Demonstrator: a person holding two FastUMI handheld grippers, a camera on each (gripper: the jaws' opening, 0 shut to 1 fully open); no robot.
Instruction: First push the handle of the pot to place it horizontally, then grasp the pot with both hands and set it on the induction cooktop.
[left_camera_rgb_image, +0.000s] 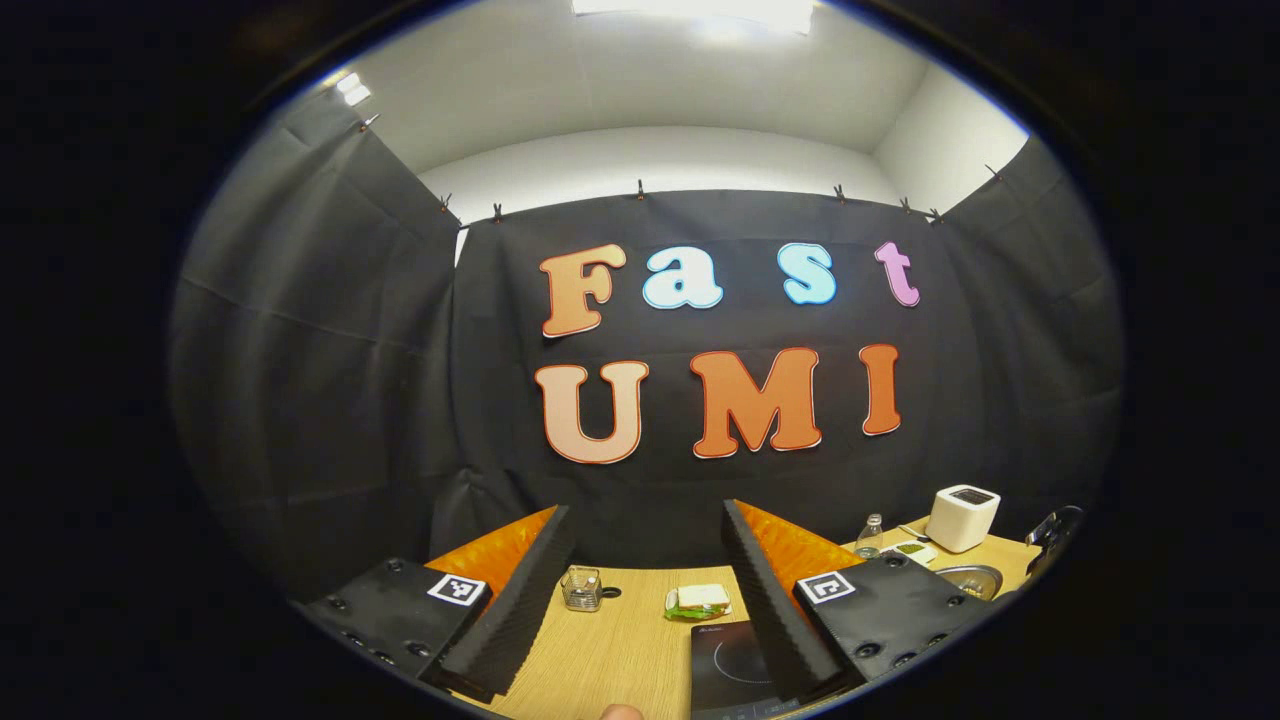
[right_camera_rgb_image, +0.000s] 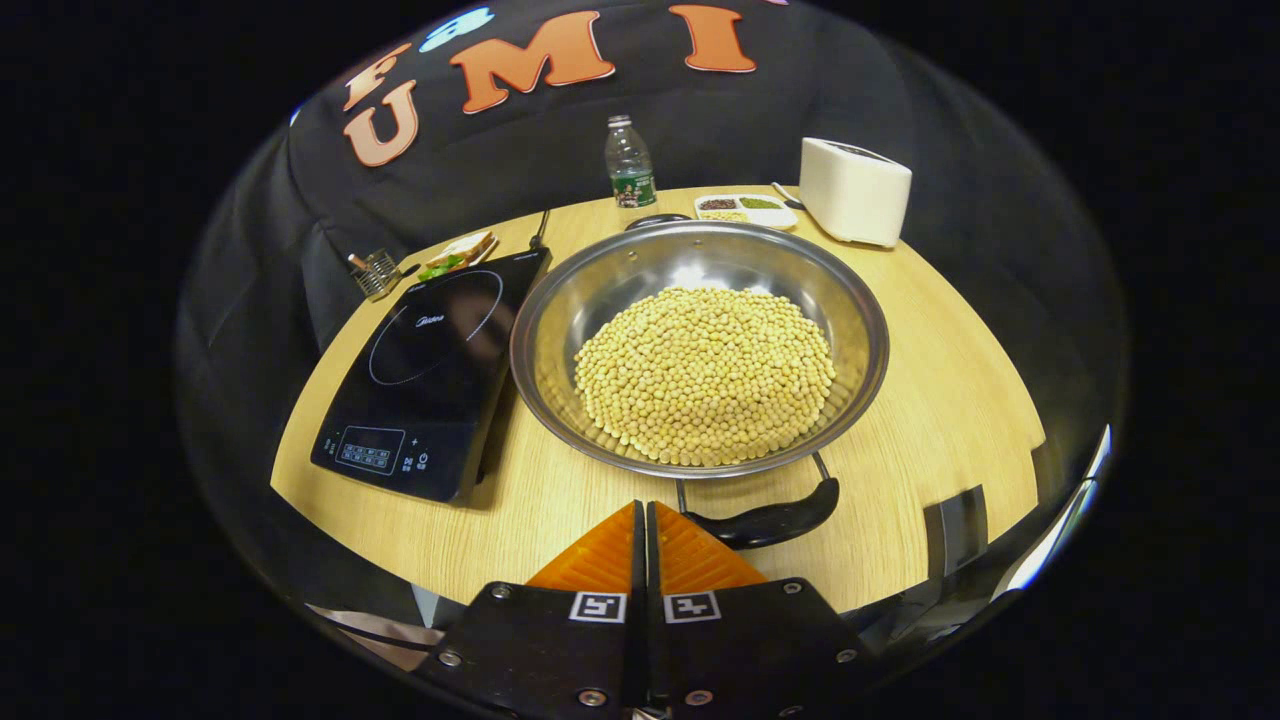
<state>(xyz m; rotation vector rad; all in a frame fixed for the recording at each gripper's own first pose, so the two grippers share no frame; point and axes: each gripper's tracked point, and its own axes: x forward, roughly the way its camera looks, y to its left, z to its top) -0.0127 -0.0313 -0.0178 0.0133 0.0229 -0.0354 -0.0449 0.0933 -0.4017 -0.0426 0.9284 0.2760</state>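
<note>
A wide steel pot (right_camera_rgb_image: 860, 300) full of yellow soybeans (right_camera_rgb_image: 705, 375) stands on the wooden table, right of the black induction cooktop (right_camera_rgb_image: 430, 370). Its black near handle (right_camera_rgb_image: 775, 520) lies by the front edge, slightly tilted; a second handle (right_camera_rgb_image: 655, 218) is at the far rim. My right gripper (right_camera_rgb_image: 641, 508) is shut with nothing in it, its tips just left of the near handle. My left gripper (left_camera_rgb_image: 645, 515) is open and held high, facing the back wall. Below it are a corner of the cooktop (left_camera_rgb_image: 728, 665) and the pot's rim (left_camera_rgb_image: 965, 580).
At the back of the table stand a plastic bottle (right_camera_rgb_image: 628, 160), a white boxy appliance (right_camera_rgb_image: 855, 190) and a small divided dish (right_camera_rgb_image: 745, 207). A sandwich (right_camera_rgb_image: 458, 252) and a wire holder (right_camera_rgb_image: 375, 272) lie behind the cooktop. The table's front edge runs just under the near handle.
</note>
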